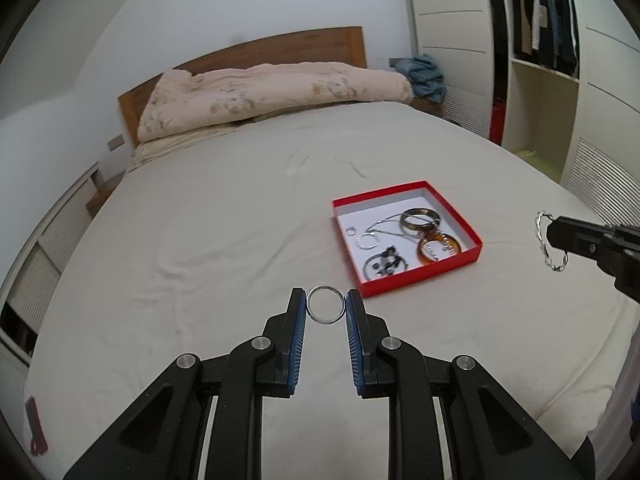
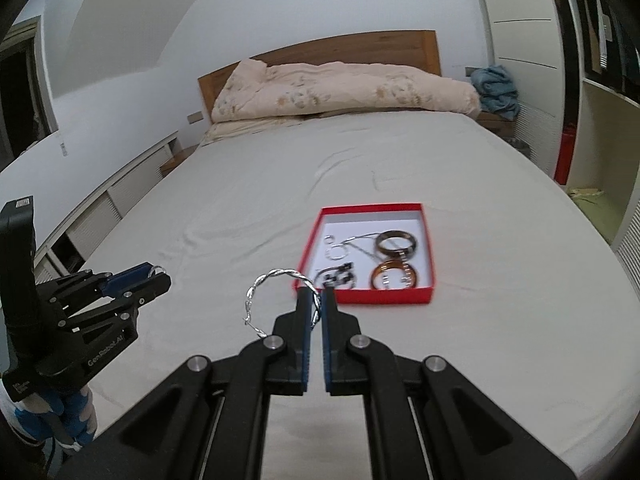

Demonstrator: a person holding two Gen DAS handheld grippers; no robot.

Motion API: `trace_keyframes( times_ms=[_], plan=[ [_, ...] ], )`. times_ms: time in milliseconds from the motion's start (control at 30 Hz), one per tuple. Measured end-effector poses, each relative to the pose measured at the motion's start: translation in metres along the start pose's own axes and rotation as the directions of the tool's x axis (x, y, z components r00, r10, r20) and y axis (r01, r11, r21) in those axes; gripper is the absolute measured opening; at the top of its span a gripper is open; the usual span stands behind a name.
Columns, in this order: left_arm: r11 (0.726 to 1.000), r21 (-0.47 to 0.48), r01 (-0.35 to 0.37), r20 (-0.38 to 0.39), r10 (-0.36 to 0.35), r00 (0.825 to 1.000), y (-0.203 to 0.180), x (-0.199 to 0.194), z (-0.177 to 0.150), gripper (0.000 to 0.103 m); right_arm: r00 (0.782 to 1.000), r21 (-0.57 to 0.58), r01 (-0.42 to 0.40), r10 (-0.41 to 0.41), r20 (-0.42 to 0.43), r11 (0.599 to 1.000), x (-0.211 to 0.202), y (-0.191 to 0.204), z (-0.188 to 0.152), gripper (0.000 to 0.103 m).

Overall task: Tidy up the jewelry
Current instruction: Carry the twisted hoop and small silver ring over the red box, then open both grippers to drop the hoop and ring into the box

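Observation:
My left gripper [image 1: 326,305] is shut on a plain silver ring [image 1: 326,288], held upright between its blue pads above the bed. My right gripper [image 2: 317,307] is shut on a twisted silver bangle [image 2: 256,292] that loops out to the left of the fingers. A shallow red box [image 1: 422,276] with a white floor lies on the bed sheet ahead and right of the left gripper. It holds two amber bangles [image 2: 394,276], small silver hoops [image 2: 336,252], a chain and dark beaded pieces. The box's front wall [image 2: 384,295] is just beyond the right gripper. The other view shows each gripper from the side: the left gripper [image 2: 158,276], the right gripper [image 1: 550,236].
The grey-white bed sheet [image 1: 200,240] spreads wide to the left of the box. A rolled pink duvet [image 1: 272,92] lies against the wooden headboard. A blue cloth [image 1: 426,74] sits on the bedside stand. An open wardrobe [image 1: 540,40] stands at right. A red object [image 1: 36,428] lies at the bed's near-left edge.

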State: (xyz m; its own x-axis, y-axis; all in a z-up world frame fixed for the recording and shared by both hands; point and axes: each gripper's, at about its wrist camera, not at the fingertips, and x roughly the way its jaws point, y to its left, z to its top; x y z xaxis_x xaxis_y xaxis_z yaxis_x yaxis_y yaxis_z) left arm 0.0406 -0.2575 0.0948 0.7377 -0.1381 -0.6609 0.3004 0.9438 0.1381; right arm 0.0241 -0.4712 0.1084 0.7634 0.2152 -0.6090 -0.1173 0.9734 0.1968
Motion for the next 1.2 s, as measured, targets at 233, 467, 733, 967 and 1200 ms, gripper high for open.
trace_keyframes(
  times_ms=[233,467,733,967,1200],
  plan=[
    [0.998,0.018,0.058,-0.045,-0.057,0.997,-0.02,0.046,0.022,0.02,0.999,-0.01,0.047,-0.047,-0.01,0.999,0.032,-0.037,0.021,0.004],
    [0.995,0.015,0.095,-0.094,-0.093,0.991,-0.028,0.111,0.046,0.02,0.997,-0.016,0.075,-0.075,-0.031,0.997,0.094,-0.069,0.05,0.004],
    [0.991,0.036,0.126,-0.142,-0.12,0.983,-0.045,0.204,0.079,0.02,0.992,-0.014,0.091,-0.092,-0.082,0.996,0.182,-0.1,0.071,0.004],
    [0.988,0.033,0.149,-0.228,-0.138,0.964,-0.057,0.267,0.069,0.02,0.979,-0.033,0.089,-0.094,-0.18,0.995,0.251,-0.118,0.066,0.004],
    [0.986,0.026,0.166,-0.278,-0.153,0.948,-0.064,0.29,0.052,0.02,0.961,-0.062,0.097,-0.11,-0.255,0.993,0.274,-0.126,0.039,0.005]
  ],
)
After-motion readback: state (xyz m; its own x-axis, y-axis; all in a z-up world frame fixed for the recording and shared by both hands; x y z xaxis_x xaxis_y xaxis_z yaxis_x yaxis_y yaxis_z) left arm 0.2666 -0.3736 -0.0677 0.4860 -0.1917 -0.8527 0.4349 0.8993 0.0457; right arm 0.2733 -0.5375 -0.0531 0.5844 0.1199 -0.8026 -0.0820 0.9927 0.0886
